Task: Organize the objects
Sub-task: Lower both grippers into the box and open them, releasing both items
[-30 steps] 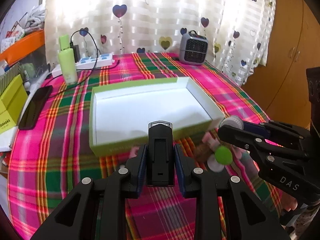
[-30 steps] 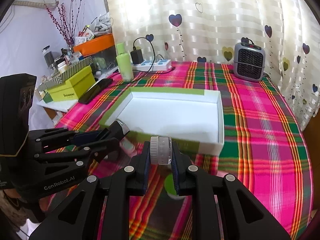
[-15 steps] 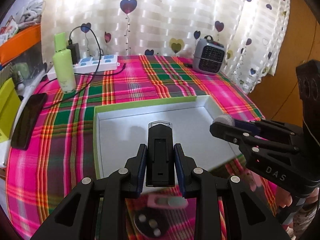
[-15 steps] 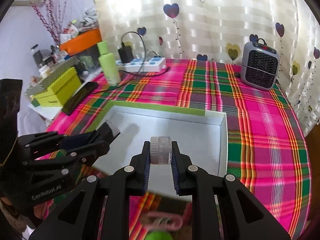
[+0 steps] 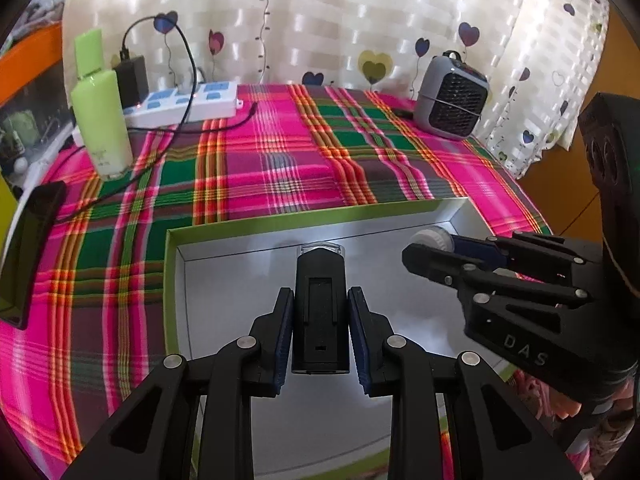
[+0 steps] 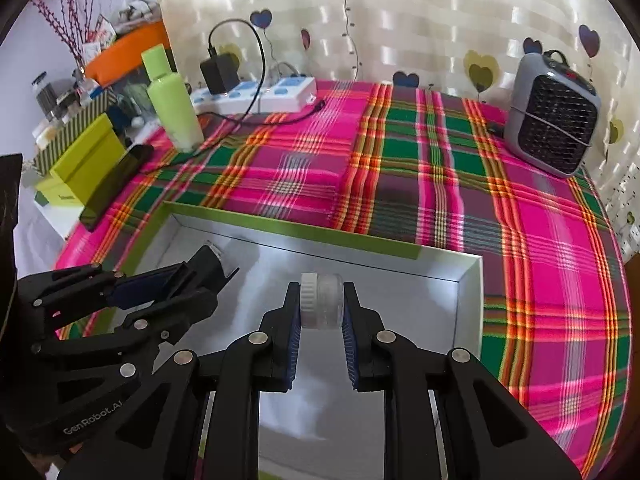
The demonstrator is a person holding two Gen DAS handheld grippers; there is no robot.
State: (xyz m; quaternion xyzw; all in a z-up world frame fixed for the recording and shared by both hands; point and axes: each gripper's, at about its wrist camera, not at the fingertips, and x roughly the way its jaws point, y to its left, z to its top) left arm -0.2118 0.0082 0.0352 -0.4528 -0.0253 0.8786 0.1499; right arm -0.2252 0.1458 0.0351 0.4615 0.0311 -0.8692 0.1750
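Two grippers in view, both over one shallow box [image 5: 176, 280], green outside, white inside, lying on the plaid-covered worktop [image 5: 280, 160]. The visible white floor of the box is bare; its near part is hidden behind the grippers.

Left gripper [image 5: 320, 320]: jaws nearly closed, clamped on one black rectangular device [image 5: 320, 312] with a clear cap at its far end, held upright between the blue pads, above the box interior. The right wrist view shows the same gripper [image 6: 216, 264] at the box's left side.

Right gripper [image 6: 322, 312]: jaws close together, pinching one small clear jar [image 6: 322, 300] with a white ribbed lid, lying sideways between the pads, above the box's right half. In the left wrist view the jar's lid peeks past the fingertips [image 5: 432, 240].

Elsewhere on the worktop, well apart from the box: one pale green bottle [image 6: 172, 100], upright; one white power strip [image 6: 256, 94] with one black charger [image 6: 220, 70] plugged in; one grey fan heater [image 6: 552, 120] at the far right; one dark phone [image 6: 116, 184] at the left edge. Beside it, one lime-green carton [image 6: 80, 164].
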